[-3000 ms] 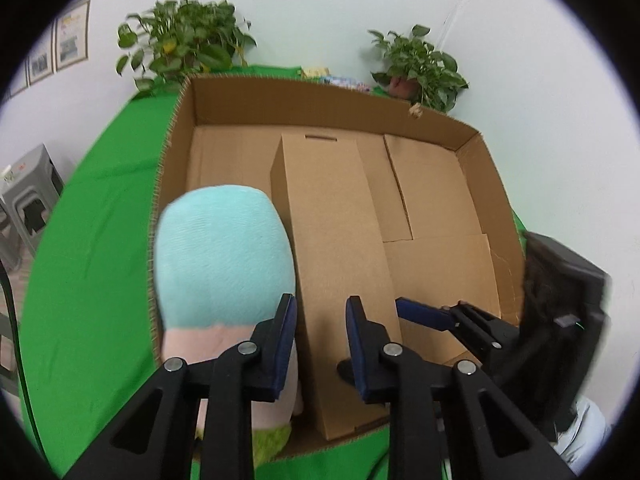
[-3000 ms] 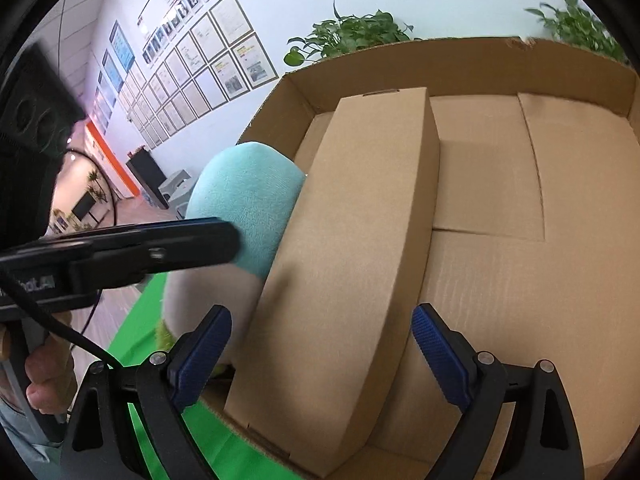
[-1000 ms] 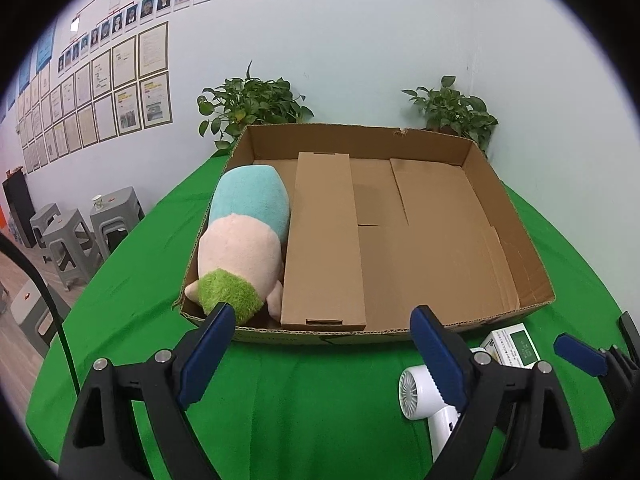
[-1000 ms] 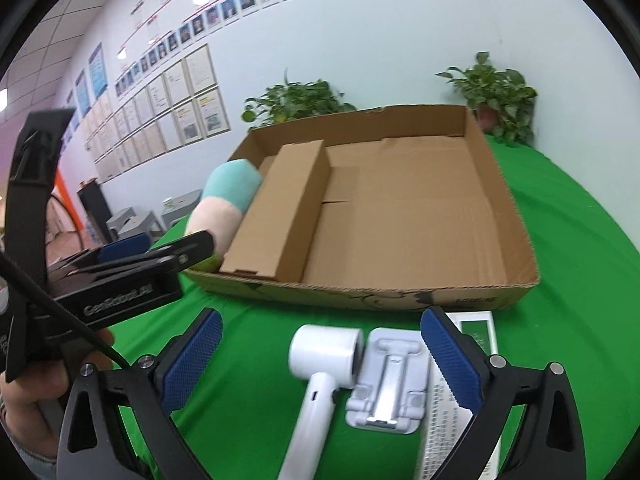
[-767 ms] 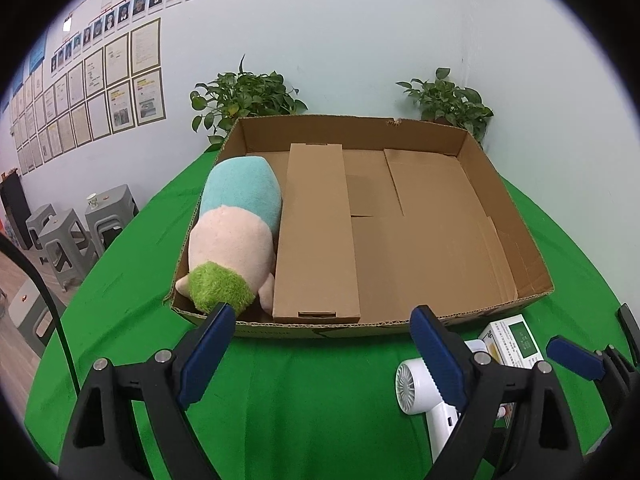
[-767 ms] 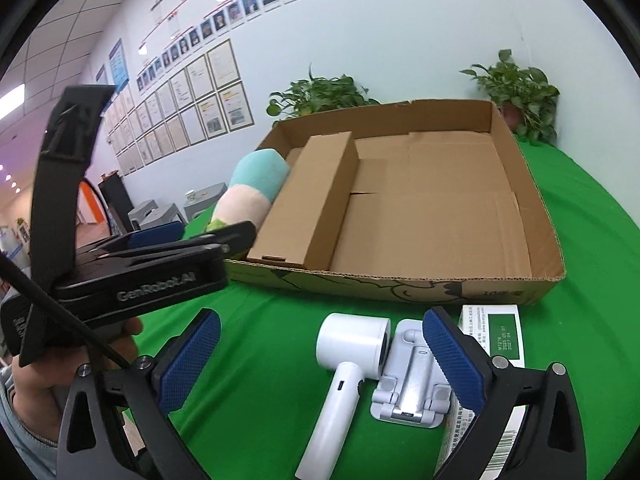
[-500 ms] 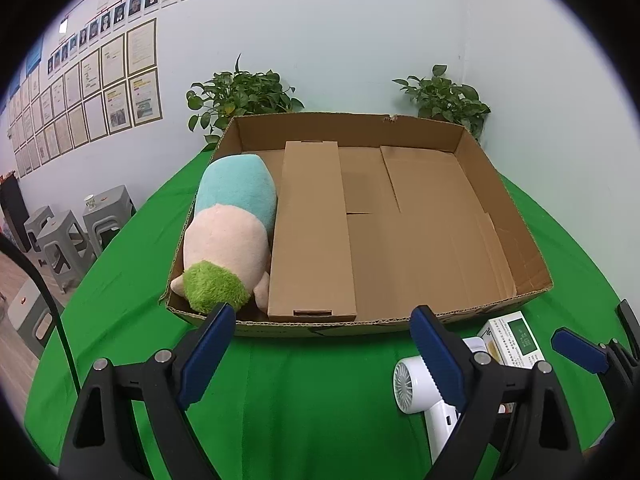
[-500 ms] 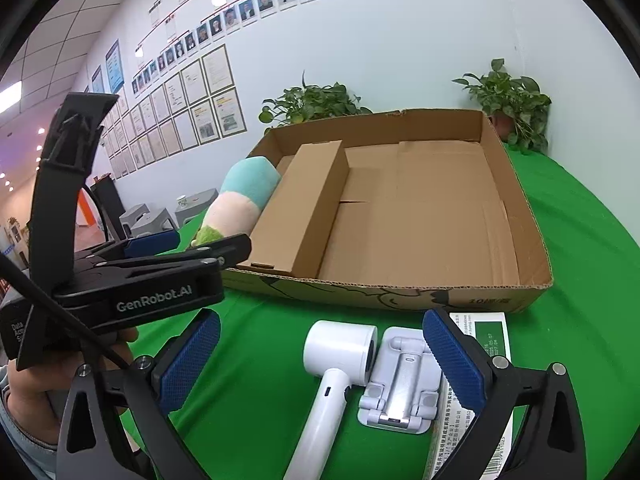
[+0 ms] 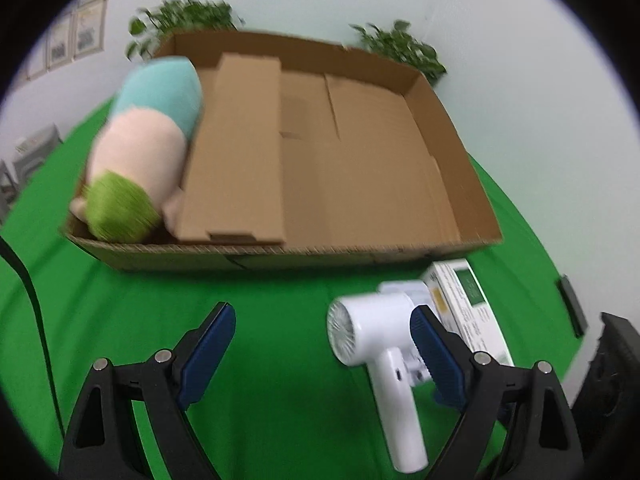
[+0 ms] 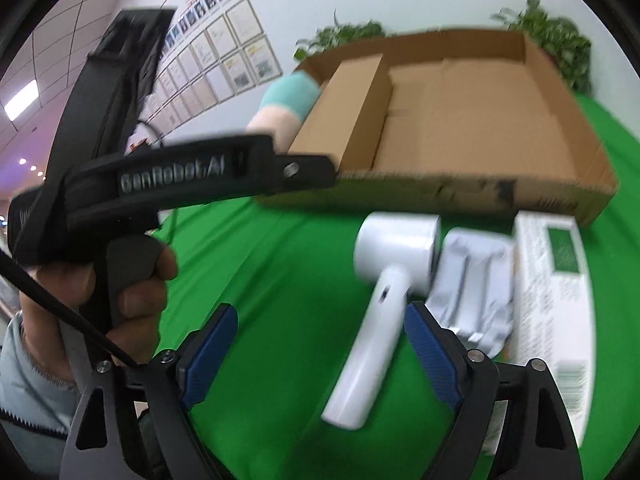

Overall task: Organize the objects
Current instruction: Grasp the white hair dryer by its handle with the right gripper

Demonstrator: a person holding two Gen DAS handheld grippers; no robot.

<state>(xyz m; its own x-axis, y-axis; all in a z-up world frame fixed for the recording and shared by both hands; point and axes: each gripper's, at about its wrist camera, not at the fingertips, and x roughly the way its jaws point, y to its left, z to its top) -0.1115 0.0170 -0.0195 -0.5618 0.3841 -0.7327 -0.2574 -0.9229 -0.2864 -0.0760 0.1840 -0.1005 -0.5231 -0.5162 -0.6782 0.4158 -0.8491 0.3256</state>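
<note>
Right gripper [image 10: 320, 342]: jaws standing apart and closing, hanging over the handle of the white hair dryer [image 10: 384, 292], pads not pressing it.

Left gripper [image 9: 322, 340]: jaws sitting wide apart, gripping nothing; its right pad is covering part of the dryer body. A hand [image 10: 100, 292] is holding its grip; sleeve cut off at the frame edge.

Grey-white holder [image 10: 472, 284]: lying just right of the dryer, blurred.

White and green carton [image 10: 554, 288]: lying beside the holder, print unreadable.

Cardboard tray [image 9: 280, 258]: sitting behind these on the green cloth [image 9: 120, 312], holding a long box [image 9: 236, 152] and a plush toy [image 9: 140, 148], the toy's lower part hidden by the tray wall.
</note>
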